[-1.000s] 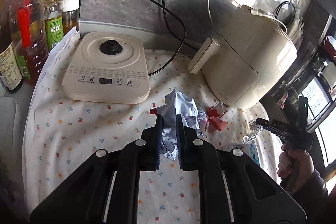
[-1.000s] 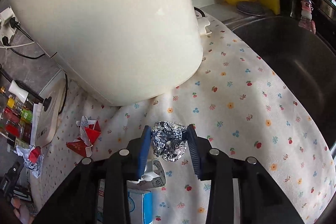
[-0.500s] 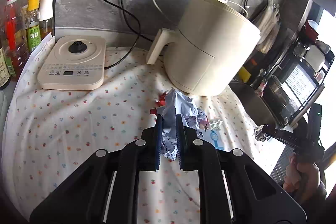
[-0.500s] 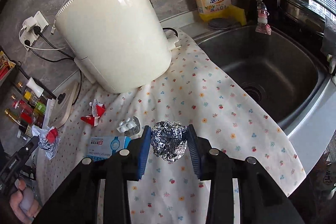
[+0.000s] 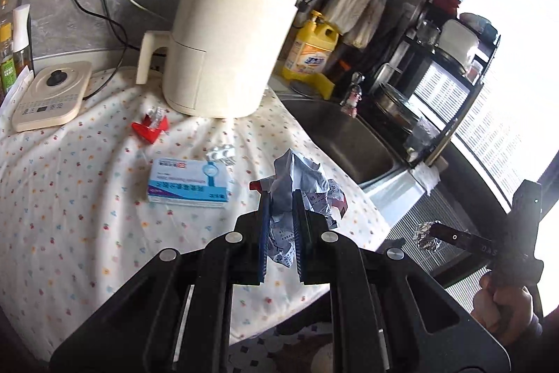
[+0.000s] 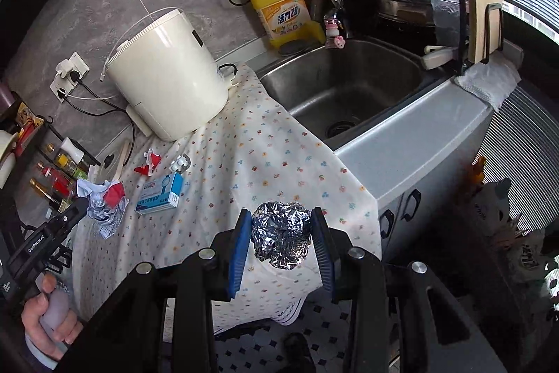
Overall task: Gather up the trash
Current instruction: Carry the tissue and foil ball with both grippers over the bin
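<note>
My left gripper [image 5: 281,198] is shut on a crumpled printed paper wad [image 5: 304,180] with a red scrap, held above the front edge of the floral cloth [image 5: 70,198]. My right gripper [image 6: 282,222] is shut on a crumpled foil ball [image 6: 283,238], held past the counter's front edge. The foil ball also shows in the left wrist view [image 5: 424,235], and the paper wad in the right wrist view [image 6: 103,201]. On the cloth lie a blue and white box [image 5: 190,182], a red wrapper [image 5: 150,128] and a small white blister scrap [image 5: 222,154].
A cream appliance [image 5: 223,44] stands at the back of the cloth, a flat cream cooker [image 5: 49,93] to its left. A steel sink [image 6: 349,86] lies to the right, with a yellow detergent bottle [image 6: 283,9] behind it. Tiled floor [image 6: 265,348] shows below.
Both grippers have pulled back and up from the counter, each still holding its trash. The views now take in the whole cloth, the sink and the floor.
</note>
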Demonstrator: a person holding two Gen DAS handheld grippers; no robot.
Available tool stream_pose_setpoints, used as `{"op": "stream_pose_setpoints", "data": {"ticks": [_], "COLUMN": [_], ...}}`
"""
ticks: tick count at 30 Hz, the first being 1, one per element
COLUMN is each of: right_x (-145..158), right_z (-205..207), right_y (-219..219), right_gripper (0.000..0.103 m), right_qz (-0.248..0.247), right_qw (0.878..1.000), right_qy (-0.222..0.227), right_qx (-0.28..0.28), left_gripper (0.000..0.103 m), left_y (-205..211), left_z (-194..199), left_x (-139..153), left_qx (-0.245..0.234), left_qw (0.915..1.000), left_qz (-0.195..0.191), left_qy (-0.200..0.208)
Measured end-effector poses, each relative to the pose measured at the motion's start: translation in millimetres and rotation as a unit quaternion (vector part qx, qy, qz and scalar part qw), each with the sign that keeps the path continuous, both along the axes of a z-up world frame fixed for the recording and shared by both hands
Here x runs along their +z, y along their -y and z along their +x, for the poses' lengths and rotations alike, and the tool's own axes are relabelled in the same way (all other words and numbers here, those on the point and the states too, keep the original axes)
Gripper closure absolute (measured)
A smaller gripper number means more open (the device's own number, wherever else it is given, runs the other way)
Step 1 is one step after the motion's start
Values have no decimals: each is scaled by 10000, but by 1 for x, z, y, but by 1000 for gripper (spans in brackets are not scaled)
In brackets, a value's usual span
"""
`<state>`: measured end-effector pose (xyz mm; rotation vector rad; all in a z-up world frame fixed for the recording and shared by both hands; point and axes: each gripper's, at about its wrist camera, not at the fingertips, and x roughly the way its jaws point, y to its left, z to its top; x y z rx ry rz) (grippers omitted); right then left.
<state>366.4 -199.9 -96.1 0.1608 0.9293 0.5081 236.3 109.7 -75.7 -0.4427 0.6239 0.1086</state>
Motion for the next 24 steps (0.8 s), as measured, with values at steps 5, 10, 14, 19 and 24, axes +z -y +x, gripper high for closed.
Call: {"op": "stream_pose_setpoints", "data": {"ticks": [5, 10, 14, 19, 24], "right_x": [-7, -23, -44, -77, -102], "right_z": [-27, -55, -78, -106, -132], "right_y": [71, 136, 182, 226, 256], "right_gripper": [68, 67, 67, 67, 66], "right_qz": [-4, -70, -82, -155, -138], "right_qw": [9994, 9976, 9949, 9908, 9866], "right_qy": [-123, -286, -533, -868, -1129], "right_qx": [-331, -633, -855, -1031, -1172], "left_gripper": [90, 90, 90, 90, 90], "left_y": [65, 131, 180, 233, 272], "left_z": [3, 4, 1, -6, -12], "left_x": [-7, -22, -38, -65, -90], "left_qx": [-497, -960, -1323, -1689, -1991], "left_qw": [9987, 9950, 9902, 9828, 9746], "left_qz": [-16, -35, -39, -66, -82], "left_qy": [-111, -269, -448, -738, -1020]}}
